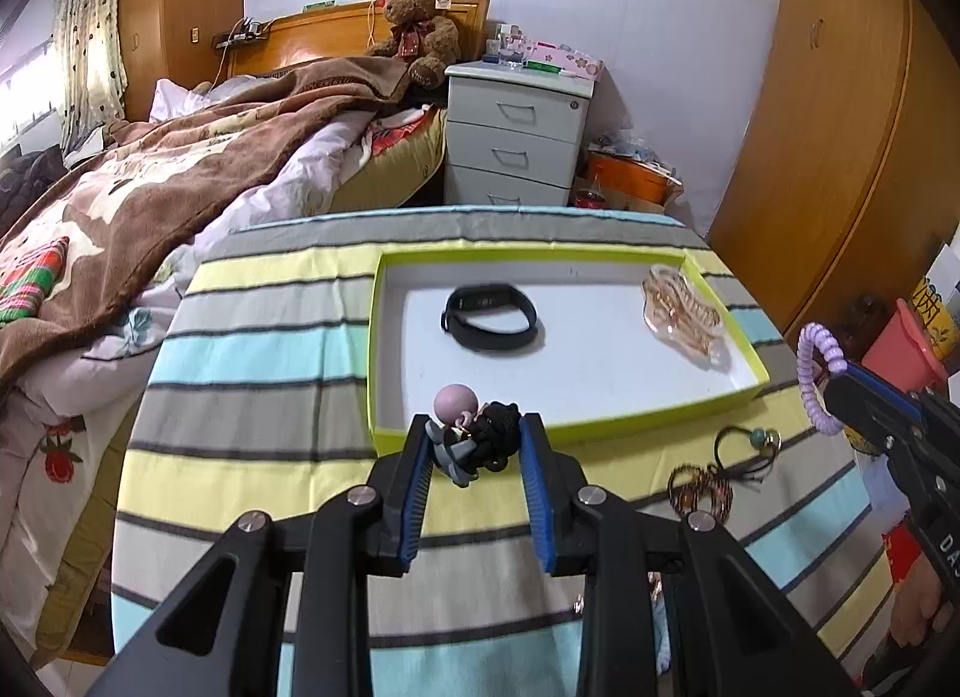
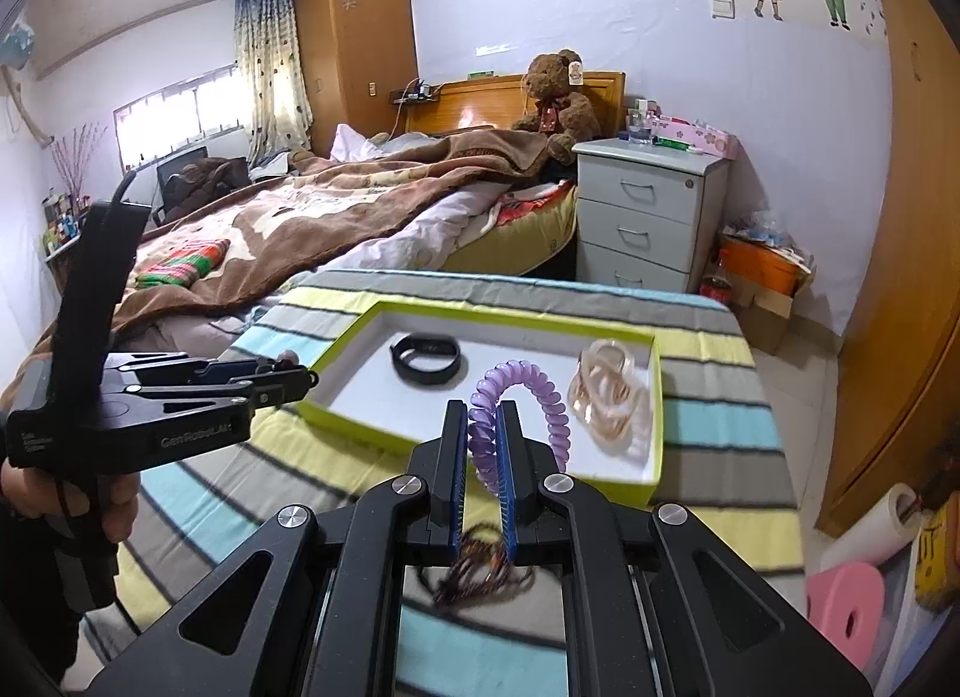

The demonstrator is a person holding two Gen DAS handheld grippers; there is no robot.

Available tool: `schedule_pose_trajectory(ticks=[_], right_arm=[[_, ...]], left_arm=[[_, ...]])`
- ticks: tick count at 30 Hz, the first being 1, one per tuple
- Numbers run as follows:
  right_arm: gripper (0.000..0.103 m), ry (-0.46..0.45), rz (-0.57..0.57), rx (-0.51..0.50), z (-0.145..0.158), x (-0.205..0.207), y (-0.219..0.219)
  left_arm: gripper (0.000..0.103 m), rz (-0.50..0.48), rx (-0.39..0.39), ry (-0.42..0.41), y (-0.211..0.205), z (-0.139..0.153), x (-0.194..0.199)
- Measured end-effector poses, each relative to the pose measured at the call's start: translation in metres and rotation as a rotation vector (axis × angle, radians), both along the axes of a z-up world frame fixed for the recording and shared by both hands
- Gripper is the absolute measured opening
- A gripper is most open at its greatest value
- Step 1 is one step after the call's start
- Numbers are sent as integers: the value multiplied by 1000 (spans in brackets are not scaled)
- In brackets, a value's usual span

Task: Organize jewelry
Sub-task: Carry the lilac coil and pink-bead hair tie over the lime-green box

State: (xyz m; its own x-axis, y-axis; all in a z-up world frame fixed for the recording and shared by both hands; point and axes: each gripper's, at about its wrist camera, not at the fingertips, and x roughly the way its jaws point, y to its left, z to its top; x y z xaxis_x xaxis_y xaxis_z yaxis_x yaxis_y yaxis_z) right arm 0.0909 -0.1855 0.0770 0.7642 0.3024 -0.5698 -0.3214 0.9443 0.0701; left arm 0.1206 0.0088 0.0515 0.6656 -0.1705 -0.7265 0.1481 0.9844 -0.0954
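My left gripper [image 1: 476, 427] is shut on a black hair tie with a pink ball [image 1: 457, 401], held just above the near rim of a yellow-green tray [image 1: 377, 337]. Inside the tray lie a black wristband [image 1: 489, 316] and a bunch of clear pinkish hair ties [image 1: 684, 313]. My right gripper [image 2: 482, 409] is shut on a purple spiral hair tie [image 2: 540, 385], raised over the tray's near right part [image 2: 657, 397]. From the left wrist view, that purple spiral hair tie [image 1: 811, 373] hangs at the right edge. The left gripper [image 2: 288, 379] appears at the left of the right wrist view.
A brown beaded bracelet [image 1: 699, 490] and a black cord with a teal bead [image 1: 750, 442] lie on the striped cloth [image 1: 252, 361] near the tray. A bed [image 1: 150, 187] is on the left, a grey nightstand [image 1: 516, 126] behind, and a wooden wardrobe [image 1: 828, 126] on the right.
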Motion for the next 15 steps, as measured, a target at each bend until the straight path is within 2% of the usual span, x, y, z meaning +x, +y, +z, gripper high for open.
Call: schedule_pose_trajectory(ticks=[7,15], right_arm=[[10,11,7,-24,2,40,4],[10,67,19,-43,-13,84,14]], left_arm=[[30,-2,0,3,-4,1,22],[30,12,-2,24,-5,-6,44]])
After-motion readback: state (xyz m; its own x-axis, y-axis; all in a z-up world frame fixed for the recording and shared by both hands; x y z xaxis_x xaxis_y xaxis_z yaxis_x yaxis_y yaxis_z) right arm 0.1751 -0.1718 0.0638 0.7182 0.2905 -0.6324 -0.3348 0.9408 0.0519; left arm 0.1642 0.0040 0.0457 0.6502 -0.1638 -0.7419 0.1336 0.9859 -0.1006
